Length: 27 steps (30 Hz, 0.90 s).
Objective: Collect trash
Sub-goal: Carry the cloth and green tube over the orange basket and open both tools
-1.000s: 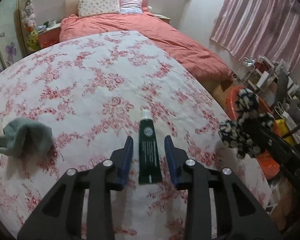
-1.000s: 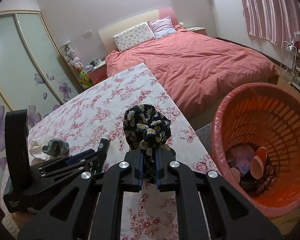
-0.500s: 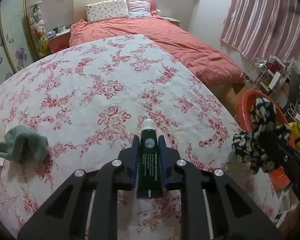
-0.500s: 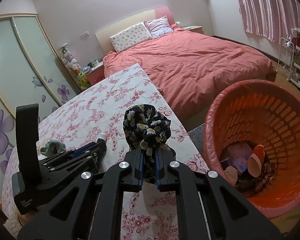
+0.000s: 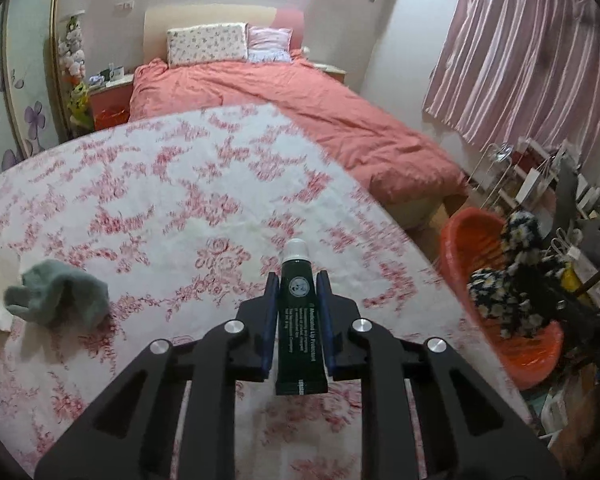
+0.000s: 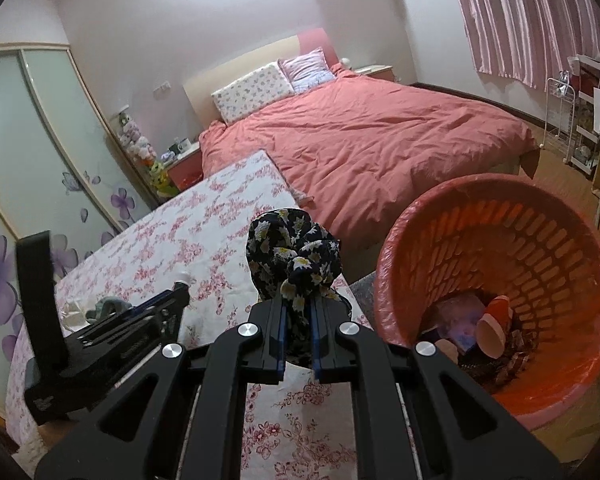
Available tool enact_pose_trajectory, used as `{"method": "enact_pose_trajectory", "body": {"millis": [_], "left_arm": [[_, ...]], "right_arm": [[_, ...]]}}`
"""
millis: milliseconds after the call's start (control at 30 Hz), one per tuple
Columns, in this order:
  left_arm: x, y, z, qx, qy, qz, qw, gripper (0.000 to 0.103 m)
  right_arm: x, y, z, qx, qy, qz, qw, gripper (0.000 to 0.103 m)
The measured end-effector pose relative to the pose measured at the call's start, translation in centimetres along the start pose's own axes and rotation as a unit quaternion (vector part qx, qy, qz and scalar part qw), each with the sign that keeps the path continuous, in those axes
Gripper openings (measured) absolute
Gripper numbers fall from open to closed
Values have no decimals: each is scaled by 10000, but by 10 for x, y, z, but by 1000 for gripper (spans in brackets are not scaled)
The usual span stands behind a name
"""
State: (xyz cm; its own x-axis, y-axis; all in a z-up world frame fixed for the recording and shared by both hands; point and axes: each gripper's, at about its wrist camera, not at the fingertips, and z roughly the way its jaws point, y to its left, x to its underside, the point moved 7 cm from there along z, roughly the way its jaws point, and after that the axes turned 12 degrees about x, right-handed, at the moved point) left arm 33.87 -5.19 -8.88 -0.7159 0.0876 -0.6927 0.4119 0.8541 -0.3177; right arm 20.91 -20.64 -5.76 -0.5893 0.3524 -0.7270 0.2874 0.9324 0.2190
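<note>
Slippage was the risk: jaws were clamped on a tube [image 5: 299, 312] and a scrunchie [image 6: 294, 264], and either could be dropped short of the basket [image 6: 540, 216].

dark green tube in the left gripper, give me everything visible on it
The dark green tube is a small squeeze tube, plastic by the look, with a white cap at the far end and a flat crimped tail nearest the camera. It carries a round pale emblem and white print that reads as lip protectant. It lies lengthwise between the jaws of the left gripper, whose blue pads press both its sides, cap pointing forward past the fingertips. It looks lifted off the floral cloth. Nothing else touches it.
</note>
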Motion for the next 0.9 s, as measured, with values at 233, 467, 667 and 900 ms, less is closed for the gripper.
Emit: {"method": "enact_pose_trajectory", "body": {"millis": [233, 467, 667, 900], "left_arm": [[-12, -43, -34, 403, -288, 168, 9986, 19], [-18, -93, -61, 792, -511, 435, 9946, 19], [-23, -142, -73, 1179, -665, 666, 9886, 19], [-23, -185, -64, 1508, -625, 786, 9835, 19]], "right_arm": [[-10, -13, -27, 62, -364, 86, 9993, 9], [-25, -40, -57, 185, -808, 265, 9962, 9], [-37, -66, -75, 421, -1151, 386, 9917, 9], [-42, -98, -74, 645, -1240, 625, 9882, 9]]}}
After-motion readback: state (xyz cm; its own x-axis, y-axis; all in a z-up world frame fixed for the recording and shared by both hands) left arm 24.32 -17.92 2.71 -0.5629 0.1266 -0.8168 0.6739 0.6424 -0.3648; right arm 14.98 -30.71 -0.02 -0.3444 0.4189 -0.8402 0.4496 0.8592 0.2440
